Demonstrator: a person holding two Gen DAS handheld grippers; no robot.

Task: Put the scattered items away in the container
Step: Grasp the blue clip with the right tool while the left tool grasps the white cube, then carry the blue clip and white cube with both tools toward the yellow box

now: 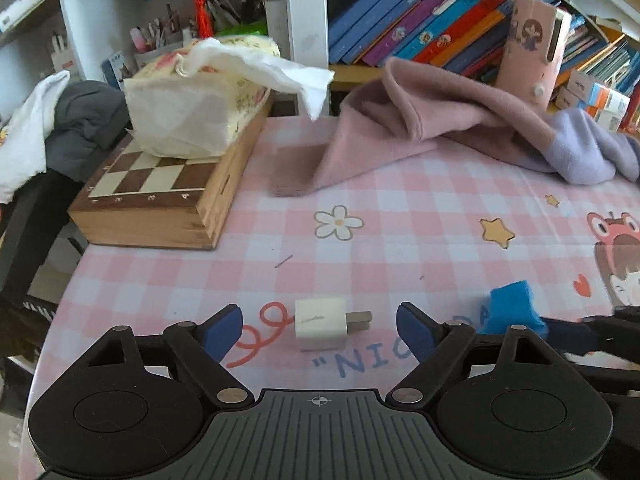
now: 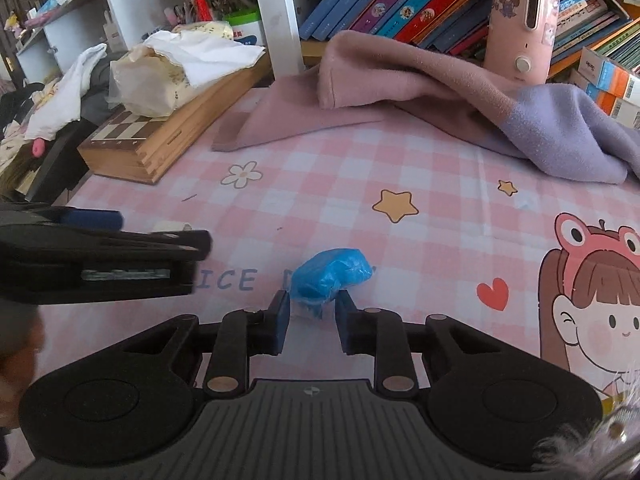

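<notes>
Pickup step: right gripper point(image 2: 313, 312) clamped on blue wad point(image 2: 332, 274); left gripper point(image 1: 320, 330) wide, empty, straddling white charger point(image 1: 321, 323) beside the wad. Next, probably: close, lift.

Open checked worktop point(image 2: 400, 168) mid-field, chessboard box point(image 1: 160, 196) blocking left edge, pink-lilac blanket point(image 1: 432, 128) heaped across the back, left gripper point(image 2: 120, 256) crowding right gripper's left flank
</notes>
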